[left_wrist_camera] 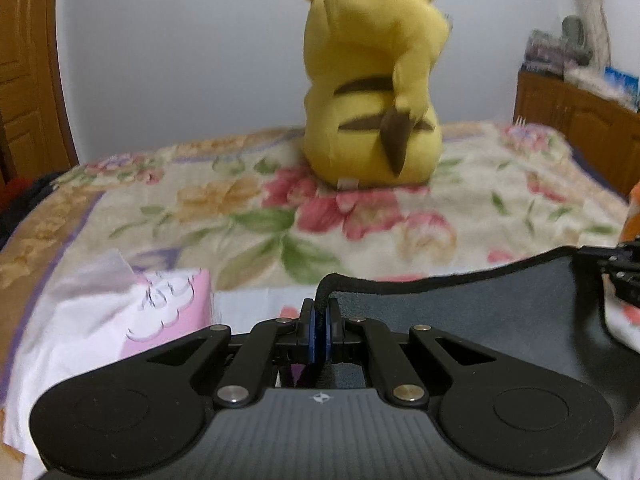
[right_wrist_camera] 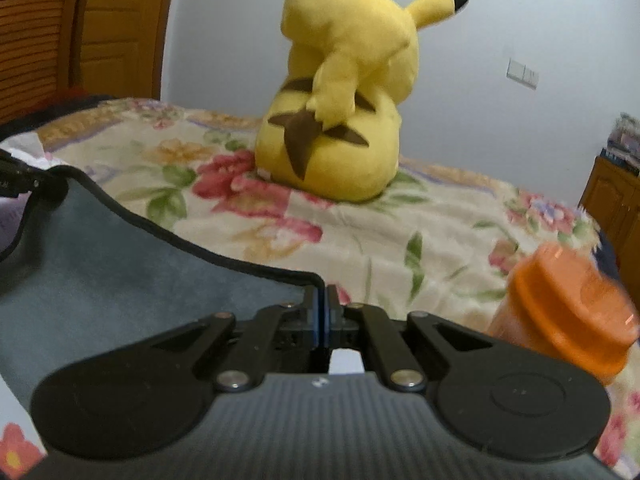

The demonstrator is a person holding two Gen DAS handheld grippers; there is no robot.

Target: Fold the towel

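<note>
The left claw [left_wrist_camera: 320,326] was pressed together on the black-trimmed edge of the grey towel [left_wrist_camera: 460,304], with the hem bunched up and poking out above the blue pads [left_wrist_camera: 308,328]. From that pinch the towel ran off to the right, its top edge sagging in a shallow curve toward the other tool at the far right of the left wrist view. The right claw [right_wrist_camera: 322,312] was likewise closed tight on the towel [right_wrist_camera: 120,264], gripping a corner where the dark hem turned downward just at the fingertips. In the right wrist view the cloth spread leftward from that grip and rose toward the left claw, seen small at the left edge. So the towel hung stretched between the two claws, held up over the bed [left_wrist_camera: 240,208], which was covered with a floral blanket. Both tools pointed roughly level across the bed toward the wall.

A yellow plush toy [left_wrist_camera: 372,80] sat upright on the blanket farther back, its back turned to both cameras. A pink tissue pack [left_wrist_camera: 168,308] lay on the bed just left of the left claw. An orange-lidded jar [right_wrist_camera: 568,312], blurred, stood near the right of the right claw.
</note>
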